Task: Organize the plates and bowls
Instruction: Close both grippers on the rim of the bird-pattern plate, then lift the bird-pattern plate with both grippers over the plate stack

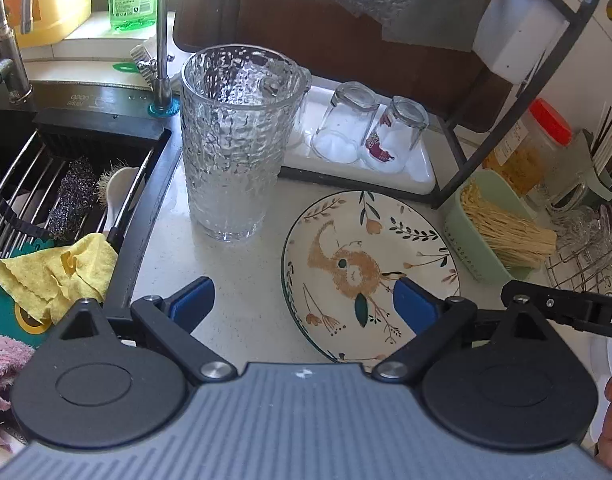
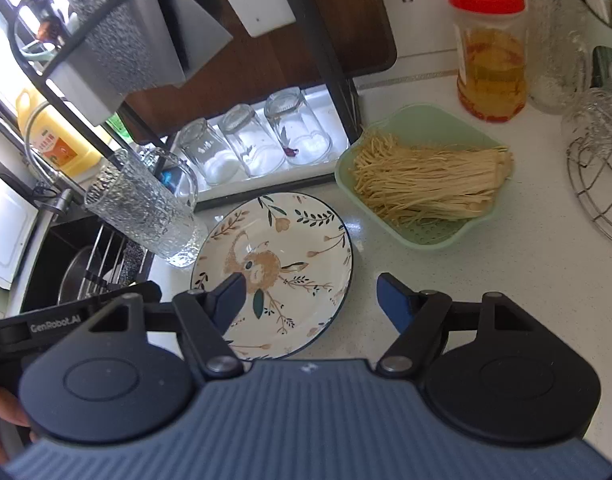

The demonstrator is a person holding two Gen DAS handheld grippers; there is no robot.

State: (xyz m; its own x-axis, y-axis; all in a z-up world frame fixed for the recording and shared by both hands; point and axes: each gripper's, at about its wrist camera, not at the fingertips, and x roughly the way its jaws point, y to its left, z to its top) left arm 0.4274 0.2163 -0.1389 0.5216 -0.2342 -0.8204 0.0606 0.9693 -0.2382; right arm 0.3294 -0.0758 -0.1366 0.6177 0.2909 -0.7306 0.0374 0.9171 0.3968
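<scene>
A round plate (image 1: 358,264) (image 2: 281,252) with a brown animal drawing and leaf pattern lies flat on the white counter. My left gripper (image 1: 303,304) hovers open above the plate's left edge, its right fingertip over the plate and its left fingertip over bare counter. My right gripper (image 2: 310,298) is open too, with the plate's right rim between the blue fingertips; the pads do not press on it. The other gripper's black body shows at the right edge of the left wrist view and the left edge of the right wrist view.
A tall textured glass pitcher (image 1: 235,140) (image 2: 145,208) stands just left of the plate. Behind it, a black rack holds a white tray (image 1: 422,176) of upturned glasses (image 2: 261,140). A green basket of enoki mushrooms (image 2: 422,188) sits right; the sink (image 1: 65,184) lies left.
</scene>
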